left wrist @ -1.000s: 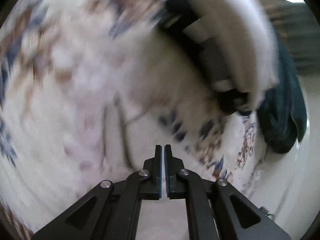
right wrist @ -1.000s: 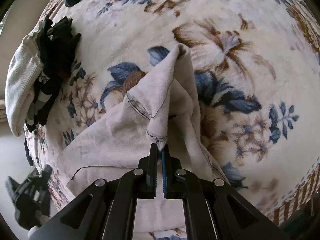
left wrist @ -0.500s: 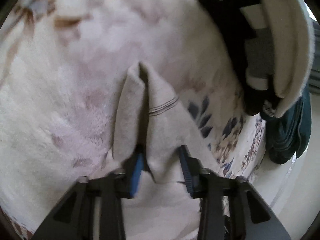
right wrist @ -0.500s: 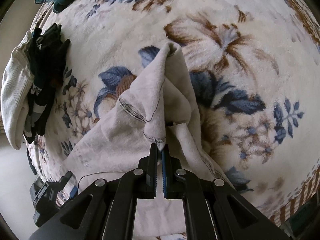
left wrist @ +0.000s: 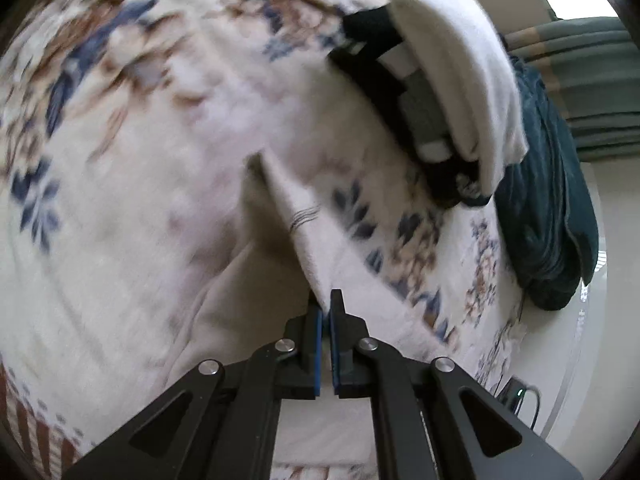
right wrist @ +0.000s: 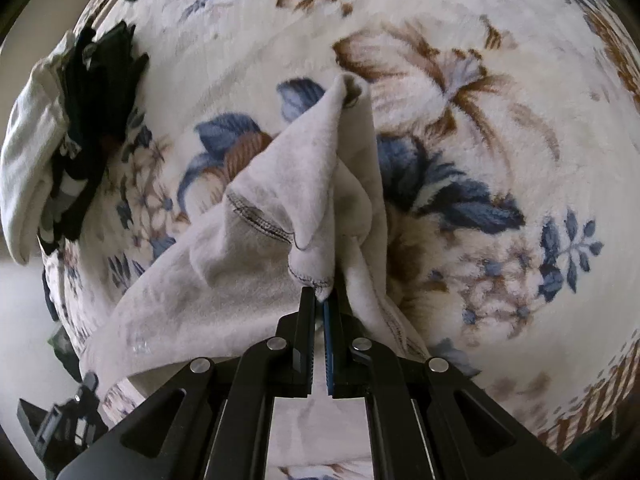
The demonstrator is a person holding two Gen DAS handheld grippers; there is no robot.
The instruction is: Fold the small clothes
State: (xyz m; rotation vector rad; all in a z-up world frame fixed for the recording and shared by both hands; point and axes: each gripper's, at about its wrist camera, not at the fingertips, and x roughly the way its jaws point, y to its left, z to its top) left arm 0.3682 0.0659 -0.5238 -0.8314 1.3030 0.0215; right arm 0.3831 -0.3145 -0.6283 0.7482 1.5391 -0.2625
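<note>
A small beige garment (right wrist: 280, 208) with dark stitched hems lies crumpled on a floral blanket (right wrist: 460, 40). My right gripper (right wrist: 323, 300) is shut on a stitched hem corner of it and holds that corner lifted. In the left wrist view the same garment (left wrist: 296, 224) rises as a taut fold from my left gripper (left wrist: 325, 304), which is shut on its edge. The left gripper also shows at the bottom left of the right wrist view (right wrist: 60, 420).
A stack of folded clothes, white on top of black and grey (left wrist: 448, 80), sits on the blanket beyond the garment; it also shows in the right wrist view (right wrist: 44, 148). A dark teal cloth (left wrist: 548, 208) hangs at the blanket's edge. The floor lies beyond.
My left gripper opened around the garment's edge half a second ago and has now shut on it. My right gripper has kept its hold and the garment has bunched up more.
</note>
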